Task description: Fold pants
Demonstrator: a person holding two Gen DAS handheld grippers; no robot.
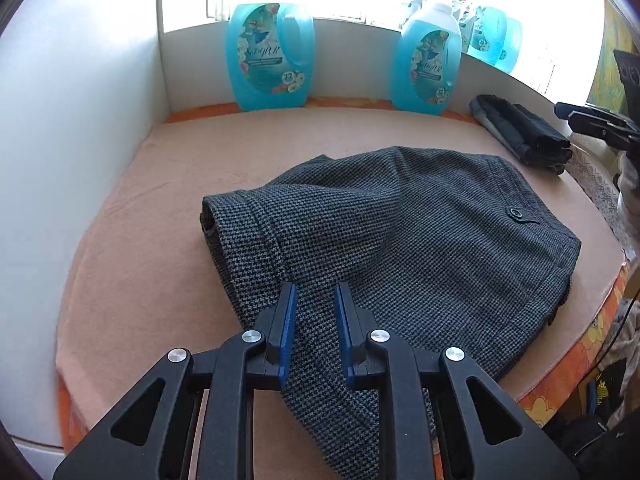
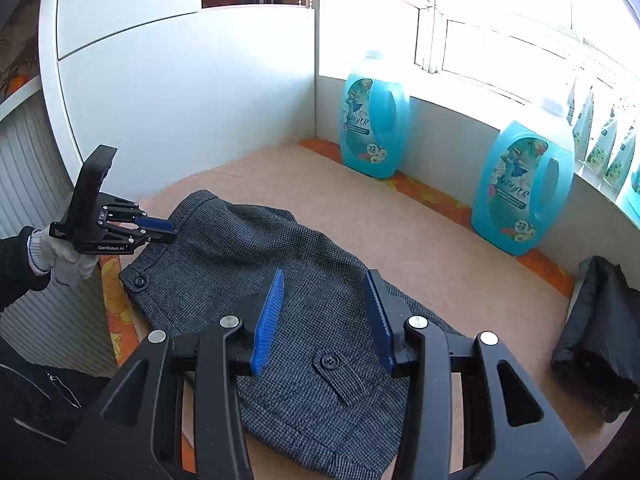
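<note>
Grey houndstooth pants [image 1: 400, 232] lie folded in a bundle on the peach-covered table [image 1: 168, 216]; they also show in the right wrist view [image 2: 248, 280], with button tabs on top. My left gripper [image 1: 316, 292] hovers over the near edge of the pants, jaws apart with fabric seen between them, not clamped. In the right wrist view the left gripper [image 2: 170, 232] is at the pants' far left edge. My right gripper [image 2: 324, 280] is open and empty above the pants, near a button tab [image 2: 336, 372].
Two blue detergent jugs [image 1: 270, 56] [image 1: 426, 64] stand at the back by the window. A folded dark garment [image 1: 520, 132] lies at the back right, and also shows in the right wrist view [image 2: 596, 332]. A white wall [image 1: 80, 120] bounds the left.
</note>
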